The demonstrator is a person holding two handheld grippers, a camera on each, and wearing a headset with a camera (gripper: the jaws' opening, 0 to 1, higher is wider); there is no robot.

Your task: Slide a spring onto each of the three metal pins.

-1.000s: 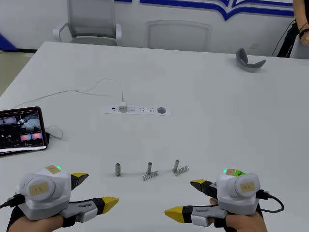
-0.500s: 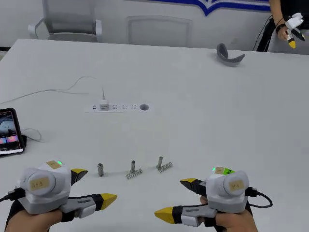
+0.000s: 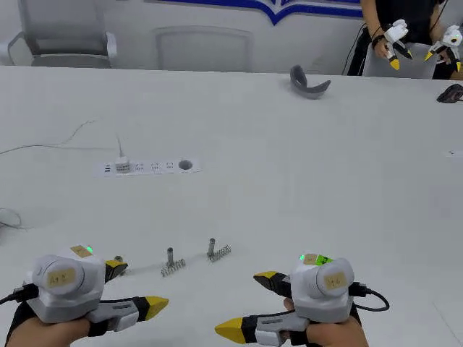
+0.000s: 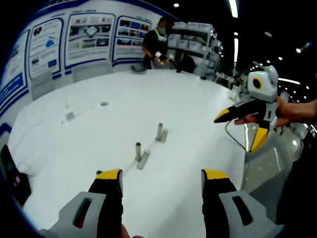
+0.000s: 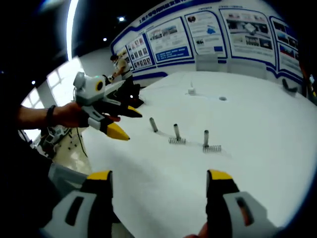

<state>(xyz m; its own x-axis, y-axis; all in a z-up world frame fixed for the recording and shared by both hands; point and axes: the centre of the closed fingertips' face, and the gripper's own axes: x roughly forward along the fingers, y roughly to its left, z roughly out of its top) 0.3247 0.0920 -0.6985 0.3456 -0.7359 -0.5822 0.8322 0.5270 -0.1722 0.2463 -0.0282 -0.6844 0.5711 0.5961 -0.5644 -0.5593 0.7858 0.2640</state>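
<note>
White tabletop (image 3: 304,188) in an exhibition hall, power strip (image 3: 148,167) well behind the work. Three metal pins (image 5: 176,131) upright in a row near the grippers: middle pin (image 3: 170,254), right-hand pin (image 3: 211,246), left-hand pin (image 5: 153,124) partly hidden behind the left gripper (image 3: 136,285) in the head view. One spring (image 3: 173,267) lying at the foot of the middle pin, a second spring (image 3: 221,252) just beside the right-hand pin; presence of a spring on the left-hand pin impossible to tell. Left gripper and right gripper (image 3: 246,303) held above the tabletop, jaws of both wide apart, nothing held. Expect a loose spring to roll or skid away if pinched off-centre on the smooth surface. Avoid hard squeezing: risk of the coil buckling and shooting out. Keep the free jaw off neighbouring pins, closely spaced and probably easy to knock over. Align the coil bore with the pin top before lowering, otherwise likely to snag
</note>
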